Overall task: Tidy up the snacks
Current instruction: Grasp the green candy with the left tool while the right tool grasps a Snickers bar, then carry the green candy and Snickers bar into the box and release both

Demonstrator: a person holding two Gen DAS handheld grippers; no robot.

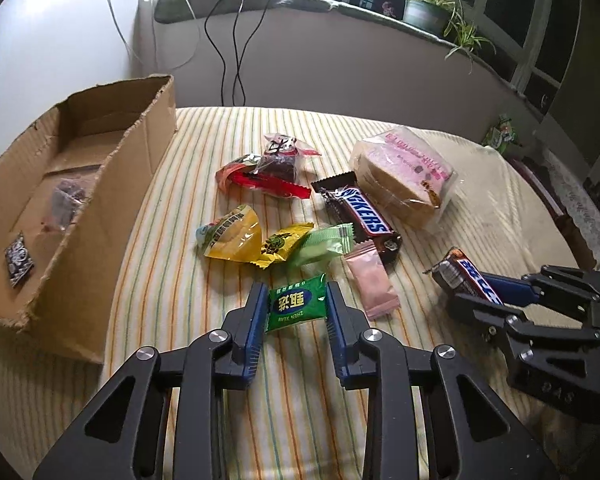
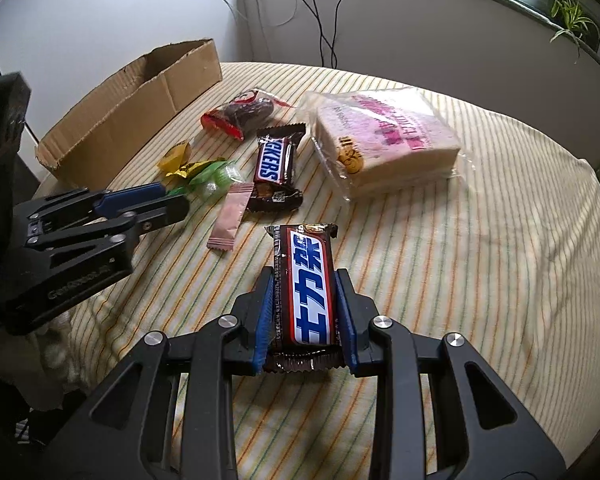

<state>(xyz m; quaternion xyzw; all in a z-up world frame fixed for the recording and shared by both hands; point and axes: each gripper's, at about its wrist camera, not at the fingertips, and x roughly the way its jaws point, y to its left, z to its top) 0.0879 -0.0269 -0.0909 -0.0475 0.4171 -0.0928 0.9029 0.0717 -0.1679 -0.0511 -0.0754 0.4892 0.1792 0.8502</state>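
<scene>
My left gripper (image 1: 296, 300) is shut on a small green snack packet (image 1: 297, 303) just above the striped cloth. My right gripper (image 2: 305, 300) is shut on a brown Snickers bar (image 2: 304, 292) with blue lettering; it also shows in the left wrist view (image 1: 466, 276). Loose snacks lie ahead: a second Snickers bar (image 1: 360, 216), a pink sachet (image 1: 372, 284), a pale green candy (image 1: 326, 244), yellow packets (image 1: 236, 234), a red-wrapped snack (image 1: 268, 170) and bagged bread (image 1: 404, 176). An open cardboard box (image 1: 100, 216) stands at the left.
The box holds a few small packets (image 1: 19, 259). The cloth-covered table (image 2: 480, 280) ends at a wall with hanging cables (image 1: 236, 52). A potted plant (image 1: 428, 8) stands on the window ledge at the back right.
</scene>
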